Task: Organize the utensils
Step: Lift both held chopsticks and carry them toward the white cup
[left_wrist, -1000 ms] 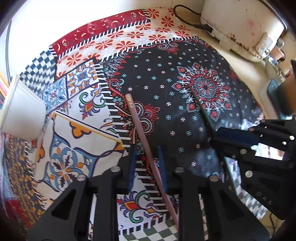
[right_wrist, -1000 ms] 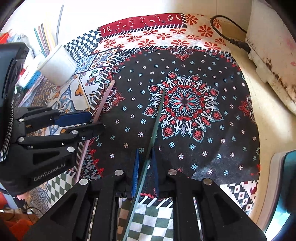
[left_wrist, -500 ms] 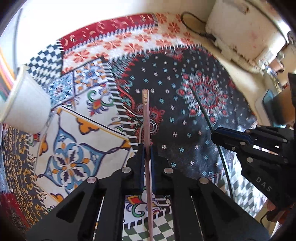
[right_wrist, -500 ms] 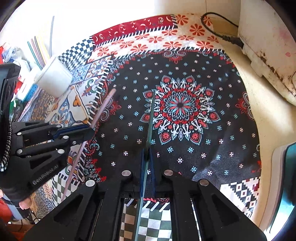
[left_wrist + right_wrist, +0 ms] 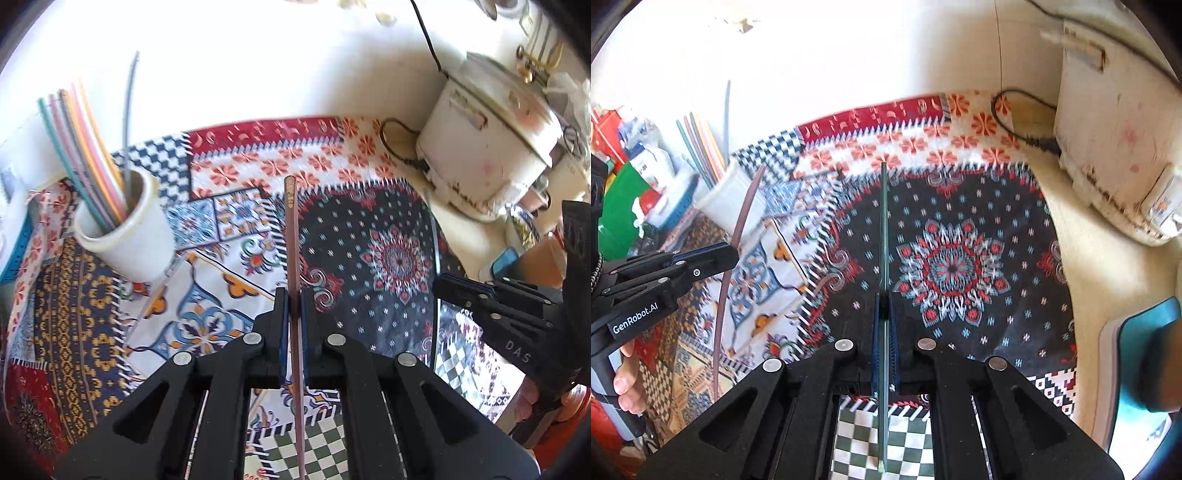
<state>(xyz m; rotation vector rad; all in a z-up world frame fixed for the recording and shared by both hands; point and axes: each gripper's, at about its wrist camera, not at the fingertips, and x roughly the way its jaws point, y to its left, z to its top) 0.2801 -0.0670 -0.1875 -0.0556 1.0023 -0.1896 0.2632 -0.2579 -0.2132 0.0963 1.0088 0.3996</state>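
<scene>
2 chopsticks were in hand and none were left lying on the patterned cloth that covered the bench. The left tool was clamped on a pink chopstick, which stood out past the pads with its tip over the cloth, clear of the surface. The right tool was clamped on a green chopstick in the same way, the stick running straight forward between its closed pads. In the right wrist view the left tool showed at the left edge with the pink chopstick crossing it.

1 white cup stood on the cloth to the left, near the wall, well apart from both tools. It already held a bundle of sticks: about 6 coloured ones leaning left and 1 thin grey one standing straighter, though they overlapped too much for a firm count.

Judging by that, the pick-up was done for these 2 pieces, and what remained was to carry them across to the cup and drop them in. 1 white cooker with a black cord sat at the far right, apart from the work.
</scene>
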